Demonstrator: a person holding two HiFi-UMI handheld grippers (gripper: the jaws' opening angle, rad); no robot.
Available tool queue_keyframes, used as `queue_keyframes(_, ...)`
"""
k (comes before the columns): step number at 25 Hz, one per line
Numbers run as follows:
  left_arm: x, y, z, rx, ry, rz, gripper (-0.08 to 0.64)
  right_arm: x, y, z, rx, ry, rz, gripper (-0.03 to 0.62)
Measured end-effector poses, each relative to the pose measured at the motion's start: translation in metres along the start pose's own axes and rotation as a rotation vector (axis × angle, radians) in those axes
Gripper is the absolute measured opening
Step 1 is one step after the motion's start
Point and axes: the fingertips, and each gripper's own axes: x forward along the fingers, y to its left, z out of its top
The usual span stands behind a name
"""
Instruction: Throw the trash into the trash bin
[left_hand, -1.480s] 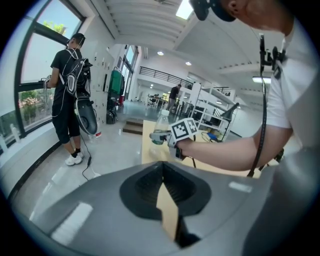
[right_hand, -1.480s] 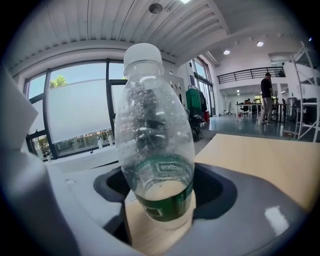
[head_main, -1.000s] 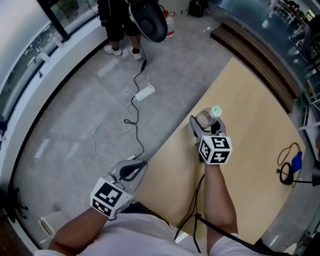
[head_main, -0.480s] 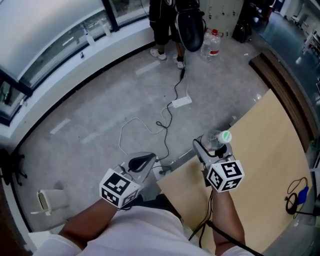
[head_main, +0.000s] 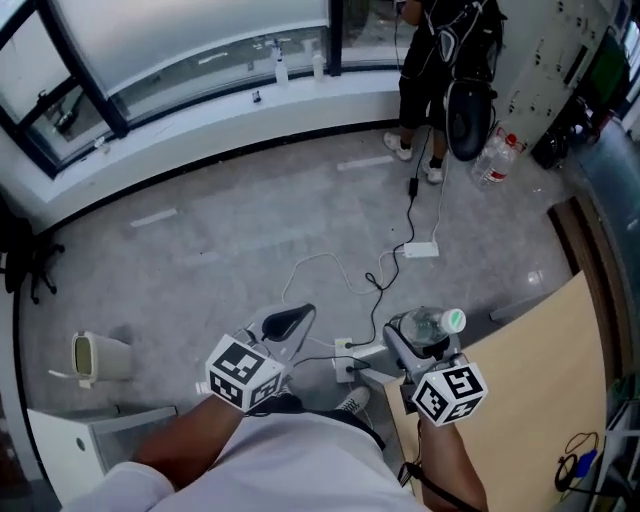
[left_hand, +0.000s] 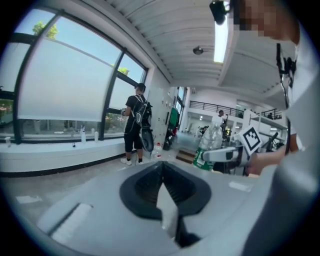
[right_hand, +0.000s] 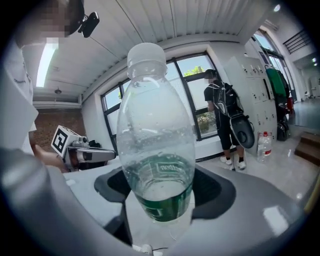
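Head view: right claw (head_main: 416, 342) clamped on upright bottle (head_main: 428, 323), left claw (head_main: 296, 316) closed, empty; carry step, pale bin (head_main: 92, 357) on floor well off to left; next, cross over, release above opening.

Left gripper (head_main: 298, 314) closed and empty, right gripper (head_main: 418, 340) clamped on the bottle (head_main: 440, 322), both forearms reaching forward.

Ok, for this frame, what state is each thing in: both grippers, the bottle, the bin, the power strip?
Left gripper: shut, nothing between the jaws.
Right gripper: shut on the plastic bottle.
Plastic bottle: upright, capped, looks empty, held off the floor.
Trash bin: on the floor, open-topped, bottle not yet in it.
Power strip: lying on the floor, cables running to it.
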Motion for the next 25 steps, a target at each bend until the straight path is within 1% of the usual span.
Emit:
queue_keyframes(5,-0.064,0.066,0.003,-0.048,-0.068,0.095,0.009,0.055,0.081,0.018,-0.067,0.034,0.138,0.339)
queue_keyframes(11,-0.137,0.130,-0.003,-0.092,-0.136,0.199,0.009,0.118,0.170,0.028,-0.083,0.046,0.275,0.339)
queue_keyframes(14,-0.164,0.165,0.000,-0.108,-0.166,0.256,0.009,0.153,0.205,0.035,-0.098,0.055,0.336,0.339)
queue_keyframes(18,-0.198,0.216,0.013,-0.176,-0.194,0.360,0.008,0.208,0.247,0.057,-0.130,0.114,0.445,0.337)
queue_keyframes(22,-0.256,0.230,-0.004,-0.220,-0.229,0.447,0.009,0.223,0.301,0.055,-0.162,0.134,0.521,0.337)
queue_keyframes(25,-0.279,0.248,-0.003,-0.248,-0.259,0.521,0.009,0.248,0.323,0.060,-0.183,0.157,0.588,0.337)
